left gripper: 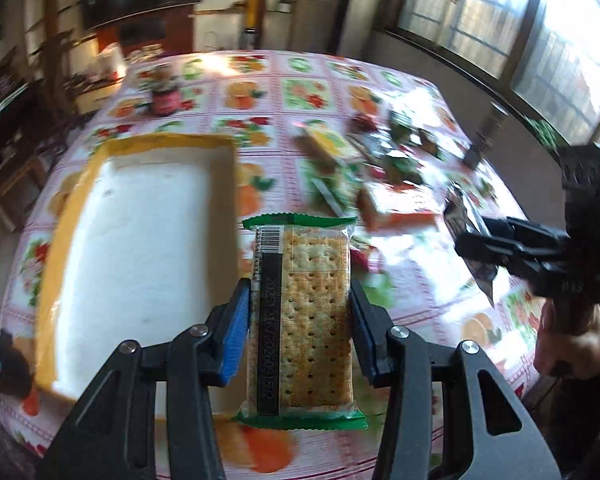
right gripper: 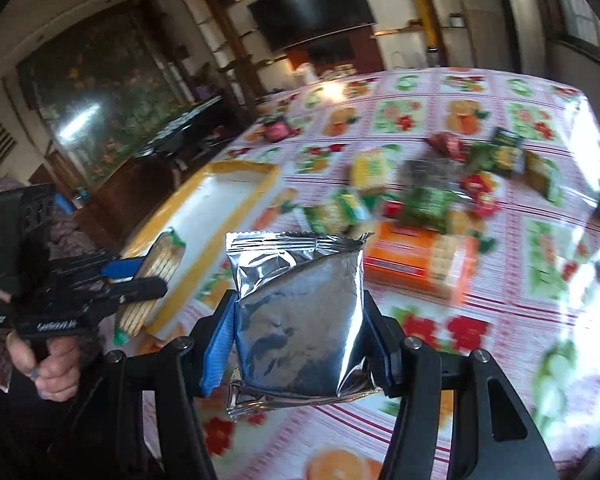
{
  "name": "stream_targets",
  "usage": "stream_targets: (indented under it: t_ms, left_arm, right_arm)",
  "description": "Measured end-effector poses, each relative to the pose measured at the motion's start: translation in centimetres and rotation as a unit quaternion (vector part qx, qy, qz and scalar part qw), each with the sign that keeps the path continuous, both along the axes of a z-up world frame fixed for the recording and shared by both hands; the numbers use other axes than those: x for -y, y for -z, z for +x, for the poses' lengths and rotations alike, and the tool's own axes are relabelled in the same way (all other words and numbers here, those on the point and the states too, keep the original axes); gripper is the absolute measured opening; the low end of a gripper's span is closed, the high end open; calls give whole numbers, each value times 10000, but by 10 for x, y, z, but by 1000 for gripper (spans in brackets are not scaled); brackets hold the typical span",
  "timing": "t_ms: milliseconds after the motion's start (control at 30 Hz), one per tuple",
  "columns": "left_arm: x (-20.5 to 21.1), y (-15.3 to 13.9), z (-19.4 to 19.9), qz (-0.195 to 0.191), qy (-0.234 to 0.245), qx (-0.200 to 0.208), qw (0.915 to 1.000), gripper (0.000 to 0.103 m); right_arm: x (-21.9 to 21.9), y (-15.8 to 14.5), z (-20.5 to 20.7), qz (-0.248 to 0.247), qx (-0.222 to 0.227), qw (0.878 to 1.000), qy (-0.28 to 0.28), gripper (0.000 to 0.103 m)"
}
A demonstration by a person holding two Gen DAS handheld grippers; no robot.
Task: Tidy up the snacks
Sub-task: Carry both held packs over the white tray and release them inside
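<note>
sunlit windows, wall television, fruit-print tablecloth

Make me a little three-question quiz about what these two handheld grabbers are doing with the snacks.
1. True or false: the yellow-rimmed white tray already holds snacks.
2. What does the left gripper hold? A) clear green-edged cracker pack B) red jar C) orange box
3. Fill in: the right gripper clamps a ____ foil packet.

Key: 1 false, it looks empty; 2 A; 3 silver.

left claw grips cracker pack | yellow-rimmed tray left | right claw holds foil packet
</note>
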State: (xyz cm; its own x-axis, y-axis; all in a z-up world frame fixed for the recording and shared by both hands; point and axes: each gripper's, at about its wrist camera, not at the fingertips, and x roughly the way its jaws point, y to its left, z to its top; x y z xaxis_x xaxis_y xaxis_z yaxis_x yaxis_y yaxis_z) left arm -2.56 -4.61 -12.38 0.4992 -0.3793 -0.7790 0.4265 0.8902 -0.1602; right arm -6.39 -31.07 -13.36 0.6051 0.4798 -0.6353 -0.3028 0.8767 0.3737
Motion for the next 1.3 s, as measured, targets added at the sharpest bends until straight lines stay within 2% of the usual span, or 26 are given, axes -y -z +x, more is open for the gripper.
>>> stream_targets:
  t_ms: [133,233,467,667,900,1067,1200,1300]
  left_arm:
    - [-42,6,12,12,-510,-40,9987,48]
    - [-61,14,15,55,-720,-93,9973,48]
    - [-85,29,29,219,-1053,-217,9940,48]
    - [-101,46,42,467,-1300,-395,9896,48]
    - [-107,66,55,715,-1407,-661,9852,48]
    - [-107,69,57,997,-1478,-560,9824,49]
    - [-107,72,60,1211,-1575,-506,9788,49]
    - [-112,73,63,1253,-1662,-506,9768,49]
  right_arm:
    - [-41,-1,17,152,-6,9988,-467,58]
    - [-71,-2,31,221,6,9970,-736,58]
    - [-143,-9,71,426,-7,9897,-1368,58]
    - [-198,15,108,11,-279,9865,-1616,58]
    - [-229,45,119,-878,-515,9801,-1701,58]
    - [-235,46,115,-1374,-369,9760,-1649,60]
    - [-231,43,115,-1312,-338,9780,-1584,62]
    - [-220,31,112,-981,-194,9842,-1459,66]
